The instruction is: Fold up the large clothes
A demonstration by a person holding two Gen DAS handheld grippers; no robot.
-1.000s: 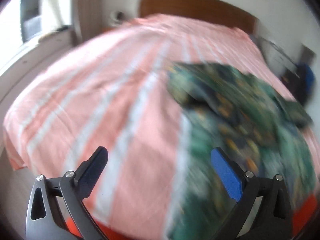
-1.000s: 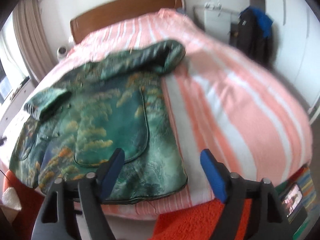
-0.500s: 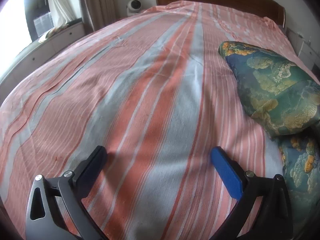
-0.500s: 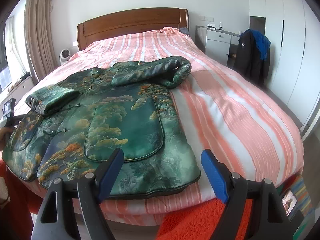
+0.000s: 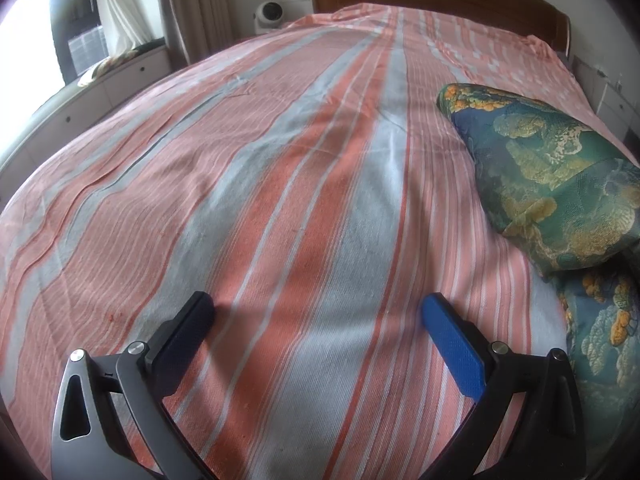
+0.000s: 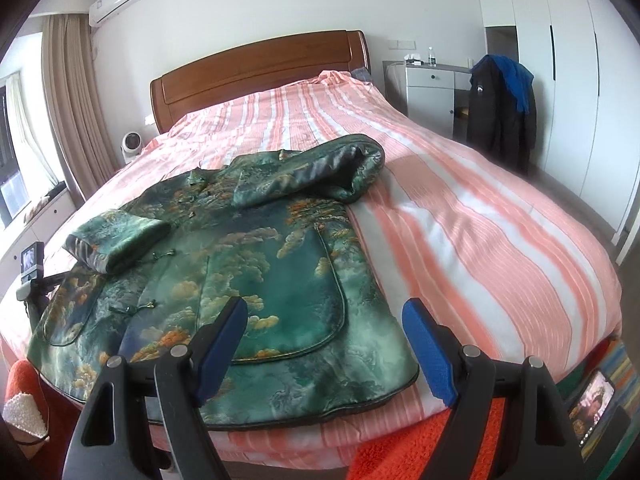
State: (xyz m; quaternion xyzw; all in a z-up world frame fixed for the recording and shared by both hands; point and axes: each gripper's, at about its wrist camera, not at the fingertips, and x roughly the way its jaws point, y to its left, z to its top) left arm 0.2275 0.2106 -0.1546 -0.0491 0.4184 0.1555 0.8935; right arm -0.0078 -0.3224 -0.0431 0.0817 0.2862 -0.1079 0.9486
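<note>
Here my right gripper (image 6: 324,320) hovers with fingers spread and empty over the green jacket (image 6: 240,280), spread near the bed's (image 6: 480,208) foot edge; my left gripper (image 5: 316,312) gapes over bare striped cover.

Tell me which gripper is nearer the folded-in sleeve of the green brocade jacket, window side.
Left. The left gripper hovers open over the pink-striped bedspread right beside that sleeve; the right gripper, open, is off the bed's foot by the jacket's hem, farther away.

Striped bed (image 6: 480,216), wooden headboard (image 6: 256,76), fan (image 6: 131,145)
</note>
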